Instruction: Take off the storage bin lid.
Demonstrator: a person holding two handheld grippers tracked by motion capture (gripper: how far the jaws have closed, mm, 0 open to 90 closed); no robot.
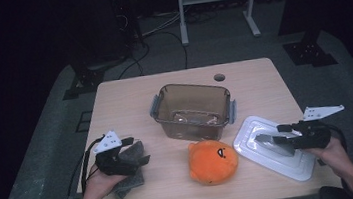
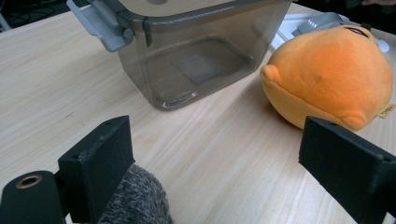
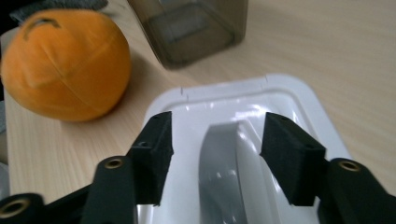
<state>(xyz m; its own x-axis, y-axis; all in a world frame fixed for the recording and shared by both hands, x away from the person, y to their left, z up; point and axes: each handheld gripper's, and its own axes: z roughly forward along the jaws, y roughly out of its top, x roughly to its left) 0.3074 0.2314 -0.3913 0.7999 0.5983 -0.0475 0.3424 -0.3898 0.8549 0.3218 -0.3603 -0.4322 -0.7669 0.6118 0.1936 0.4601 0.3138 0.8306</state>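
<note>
Over the white lid (image 1: 270,155), right tongs (image 1: 280,134) level, jaws apart astride its grey handle (image 3: 223,168).

A light wooden table (image 1: 124,98) with rounded corners was seen at the centre of the high view, a round hole (image 1: 219,77) cut near its far edge. 4 things were laid directly on it: a smoky clear plastic box (image 1: 193,110) with grey latches at the centre, an orange plush toy (image 1: 212,162) just below it, a white lid (image 1: 270,147) with a grey handle at the lower right, and a grey fuzzy cloth (image 1: 130,172) at the lower left.
</note>
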